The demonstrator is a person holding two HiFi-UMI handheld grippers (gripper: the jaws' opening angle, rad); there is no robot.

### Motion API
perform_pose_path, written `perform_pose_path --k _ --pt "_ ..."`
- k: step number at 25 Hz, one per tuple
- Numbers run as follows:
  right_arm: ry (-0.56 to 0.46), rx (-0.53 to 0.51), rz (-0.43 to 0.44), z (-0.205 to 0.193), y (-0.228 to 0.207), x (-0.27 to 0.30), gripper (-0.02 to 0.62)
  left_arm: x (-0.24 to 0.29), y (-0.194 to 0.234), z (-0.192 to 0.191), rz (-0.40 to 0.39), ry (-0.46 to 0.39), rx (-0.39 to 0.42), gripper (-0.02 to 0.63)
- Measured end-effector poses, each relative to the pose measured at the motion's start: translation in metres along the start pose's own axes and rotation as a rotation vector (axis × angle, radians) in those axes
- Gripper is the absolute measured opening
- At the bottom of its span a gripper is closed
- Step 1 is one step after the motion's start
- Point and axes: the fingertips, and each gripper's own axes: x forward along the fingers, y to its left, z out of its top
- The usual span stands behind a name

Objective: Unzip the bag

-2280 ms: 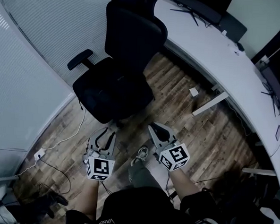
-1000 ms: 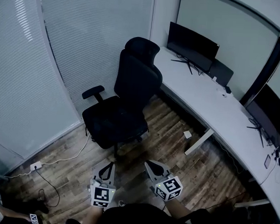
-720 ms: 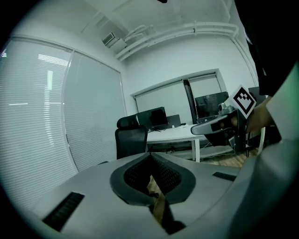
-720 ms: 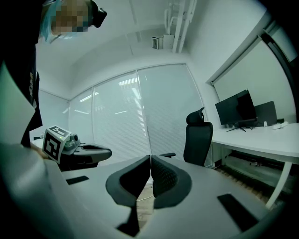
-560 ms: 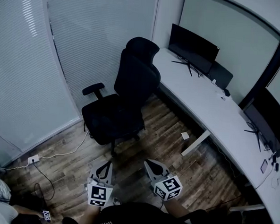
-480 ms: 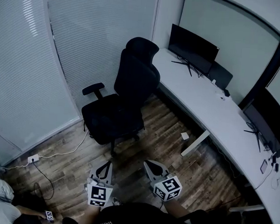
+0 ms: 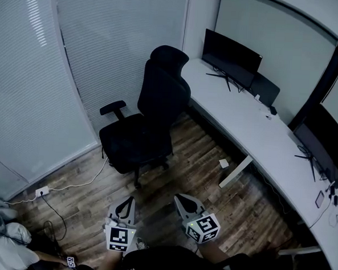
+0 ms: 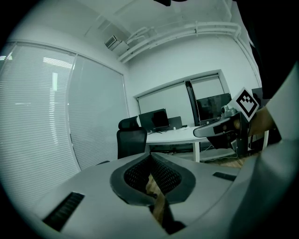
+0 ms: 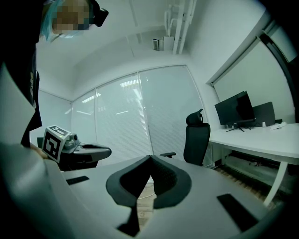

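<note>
1. Wood-plank flooring point(image 7: 200, 179) fills the office, with frosted glass panels point(image 7: 59, 68) along the left side.
2. At the near left corner lies a pale heap point(image 7: 5, 238), too cropped to name, so I cannot tell whether it is the bag. No view shows a bag clearly.
3. A wall socket point(image 7: 41, 192) sits low on the left, and a white cable point(image 7: 80, 180) trails from it across the floor.
4. A black office chair point(image 7: 144, 118) stands left of centre, its back towards the desk.
5. The left gripper point(image 8: 150, 156) is held low and near, with its jaws pressed together on nothing (its marker cube point(image 7: 120, 237) faces up).
6. The right gripper point(image 9: 150, 159) is just beside it, likewise fully closed and empty.
7. A small white box point(image 7: 224, 163) lies on the floor by a desk leg.
8. A curved white desk point(image 7: 260, 131) runs along the right side and carries a dark monitor point(image 7: 231, 52) at its far end.
</note>
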Motion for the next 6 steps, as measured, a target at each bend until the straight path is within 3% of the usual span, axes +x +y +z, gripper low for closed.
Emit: perform_pose_path --k 6 --pt "-0.002 0.0 0.008 0.0053 -0.0035 -0.0062 0.043 0.0013 -0.0073 0.0061 0.003 0.004 0.008 0.018"
